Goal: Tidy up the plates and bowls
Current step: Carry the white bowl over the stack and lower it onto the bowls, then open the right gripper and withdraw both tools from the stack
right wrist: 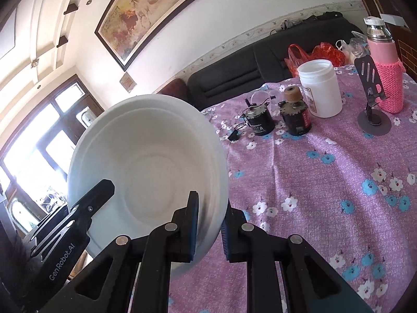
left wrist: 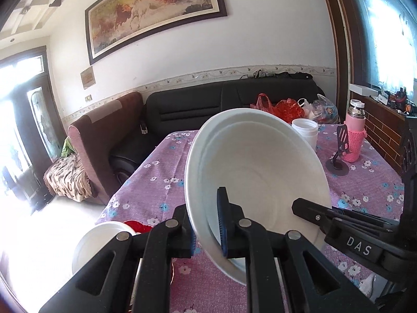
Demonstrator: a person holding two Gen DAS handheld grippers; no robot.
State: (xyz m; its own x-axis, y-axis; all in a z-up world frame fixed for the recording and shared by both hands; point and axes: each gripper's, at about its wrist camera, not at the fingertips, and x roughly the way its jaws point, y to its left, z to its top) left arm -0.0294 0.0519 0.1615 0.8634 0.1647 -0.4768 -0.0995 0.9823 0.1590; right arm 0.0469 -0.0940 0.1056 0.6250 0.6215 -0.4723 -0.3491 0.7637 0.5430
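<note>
Both grippers clamp one white bowl (left wrist: 258, 161) by opposite edges of its rim, holding it tilted above the bench (left wrist: 156, 182), its open side toward the cameras. It looks like two bowls nested, a second rim showing inside the first. The left gripper (left wrist: 207, 229) has its fingers pinched on the rim's lower left edge; the right gripper (right wrist: 208, 224) has its fingers pinched on the lower right edge. Each view shows the other gripper reaching in from the side.

Only the left view shows another white bowl (left wrist: 96, 242) low at the left, near the bench edge, with something red (left wrist: 136, 225) just behind it, and a brown chair (left wrist: 104, 140) beside the bench. Only the right view shows two small dark motors (right wrist: 260, 122) and a clear cup (right wrist: 259, 97) behind them; in the left view the bowl hides that patch.

Both show a white jar (right wrist: 320, 88), a pink bottle (right wrist: 385, 73), a phone stand (right wrist: 371, 99), red bags (left wrist: 281, 105) and a black sofa (left wrist: 208, 107) beyond.
</note>
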